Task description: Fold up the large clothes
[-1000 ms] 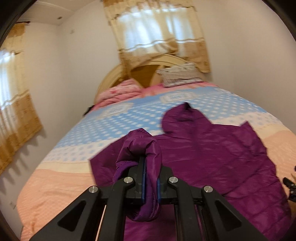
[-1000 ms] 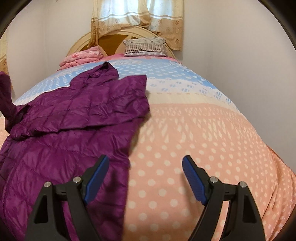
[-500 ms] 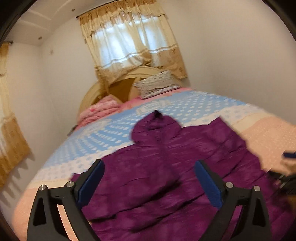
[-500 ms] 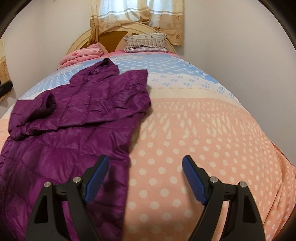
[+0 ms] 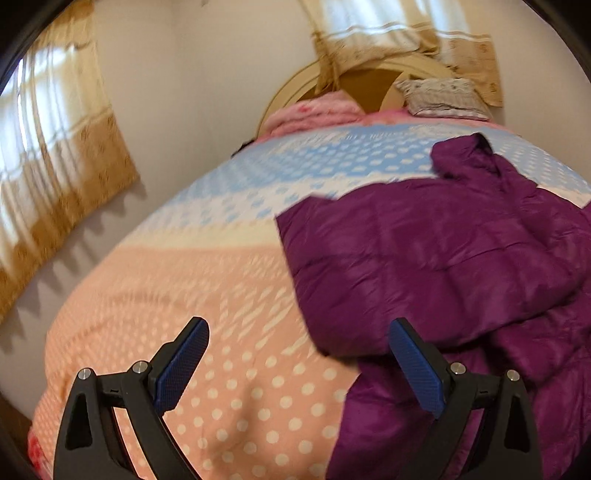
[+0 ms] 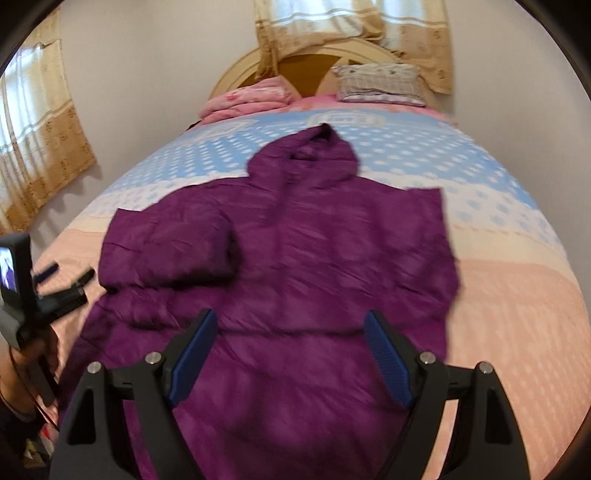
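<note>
Bedroom with pale walls, gold-patterned curtains (image 6: pixel 351 33) over the windows, and a bed (image 6: pixel 517 314) filling most of both views, spread with a dotted cover banded blue, white and peach. At the far end, an arched cream headboard (image 6: pixel 236 70), with a folded pink blanket (image 6: pixel 247 99) on the left and a grey patterned pillow (image 6: pixel 380 83) on the right. Spread flat across the middle of the bed, a purple quilted jacket (image 6: pixel 314 266), hood pointing toward the headboard, left sleeve (image 6: pixel 173 251) folded in over the body, right edge square and flat. Left gripper (image 5: pixel 297 363) spread wide with nothing between its blue pads (image 5: pixel 415 369), having just been opening; hovering over the peach part of the cover at the jacket's left edge, right pad over the purple fabric, left pad over bare cover. Same gripper visible at the far left of the right wrist view (image 6: pixel 55 280), beside the jacket's left side, held in a person's hand (image 6: pixel 26 354). Right gripper (image 6: pixel 290 356) likewise spread wide and empty, above the lower middle of the jacket, both pads over purple fabric; contact with the cloth not clear. Both views blurred by motion.
</note>
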Demonstrator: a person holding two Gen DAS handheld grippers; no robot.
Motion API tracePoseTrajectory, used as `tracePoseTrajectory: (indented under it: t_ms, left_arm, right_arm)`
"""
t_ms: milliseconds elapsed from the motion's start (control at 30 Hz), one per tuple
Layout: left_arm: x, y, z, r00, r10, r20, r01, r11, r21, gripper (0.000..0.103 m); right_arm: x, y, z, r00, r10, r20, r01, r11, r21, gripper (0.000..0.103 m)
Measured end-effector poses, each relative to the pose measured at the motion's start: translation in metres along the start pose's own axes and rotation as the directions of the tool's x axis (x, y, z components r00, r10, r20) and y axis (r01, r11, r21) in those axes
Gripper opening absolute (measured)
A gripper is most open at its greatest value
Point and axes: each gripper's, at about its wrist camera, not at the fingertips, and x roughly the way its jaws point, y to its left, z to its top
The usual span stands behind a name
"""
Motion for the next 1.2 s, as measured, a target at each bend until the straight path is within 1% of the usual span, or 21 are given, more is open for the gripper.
tracePoseTrajectory:
  t_ms: [67, 133, 267, 367, 400, 433, 467, 500, 600, 833, 1000, 1133, 1200]
  left_arm:
    - [0.008, 0.001, -0.002, 1.0, 0.006, -0.015, -0.006, 1.0, -0.008, 0.098]
    - [0.016, 0.003, -0.002, 0.999, 0.027, -0.028, -0.028, 1.0, -0.012, 0.098]
    - [0.03, 0.009, 0.005, 0.999, 0.018, -0.048, -0.021, 0.998, -0.051, 0.098]
    - [0.033, 0.016, 0.008, 0.999, 0.011, -0.049, -0.015, 0.998, -0.069, 0.098]
    - [0.033, 0.017, 0.008, 0.999, 0.01, -0.052, -0.014, 0.997, -0.071, 0.098]
    - [0.034, 0.018, 0.008, 0.998, 0.01, -0.056, -0.014, 0.997, -0.072, 0.098]
    - [0.035, 0.018, 0.008, 0.998, 0.009, -0.059, -0.013, 0.997, -0.072, 0.098]
    - [0.036, 0.02, 0.007, 0.998, 0.004, -0.065, -0.008, 0.997, -0.074, 0.098]
    - [0.034, 0.023, 0.005, 0.998, -0.004, -0.069, -0.001, 0.997, -0.078, 0.098]
    - [0.025, 0.025, 0.001, 0.998, -0.013, -0.066, 0.008, 0.997, -0.08, 0.098]
    - [0.019, 0.025, -0.004, 0.998, -0.004, -0.061, 0.0, 0.998, -0.063, 0.098]
    - [0.019, 0.024, -0.004, 0.997, -0.008, -0.072, 0.004, 0.998, -0.064, 0.098]
    - [0.017, 0.021, -0.003, 0.998, -0.012, -0.068, 0.008, 0.998, -0.057, 0.098]
  right_arm:
    - [0.015, 0.011, 0.008, 1.0, -0.006, -0.003, 0.006, 1.0, -0.014, 0.084]
    - [0.031, 0.02, 0.013, 1.0, -0.014, -0.005, 0.013, 1.0, -0.025, 0.084]
    - [0.056, 0.031, 0.018, 1.0, 0.016, -0.018, -0.016, 1.0, -0.004, 0.084]
    - [0.07, 0.039, 0.019, 0.998, 0.063, -0.023, -0.063, 0.998, 0.007, 0.084]
    - [0.074, 0.041, 0.02, 0.997, 0.065, -0.028, -0.065, 0.998, 0.004, 0.081]
    - [0.078, 0.044, 0.019, 0.997, 0.074, -0.039, -0.074, 0.997, -0.002, 0.064]
    - [0.084, 0.046, 0.018, 0.993, 0.096, -0.065, -0.096, 0.995, -0.006, 0.05]
    - [0.088, 0.048, 0.017, 0.991, 0.1, -0.084, -0.101, 0.995, -0.005, 0.025]
    - [0.079, 0.043, 0.013, 0.993, 0.098, -0.061, -0.098, 0.995, -0.011, 0.011]
    - [0.035, 0.022, -0.007, 1.0, 0.031, -0.003, -0.031, 0.999, -0.023, 0.008]
    - [0.012, -0.005, -0.023, 1.0, -0.017, 0.024, 0.016, 1.0, 0.008, 0.008]
    - [0.002, -0.027, -0.033, 0.997, -0.063, 0.039, 0.061, 0.997, 0.046, 0.008]
    - [0.001, -0.041, -0.037, 0.996, -0.082, 0.032, 0.079, 0.994, 0.079, 0.008]
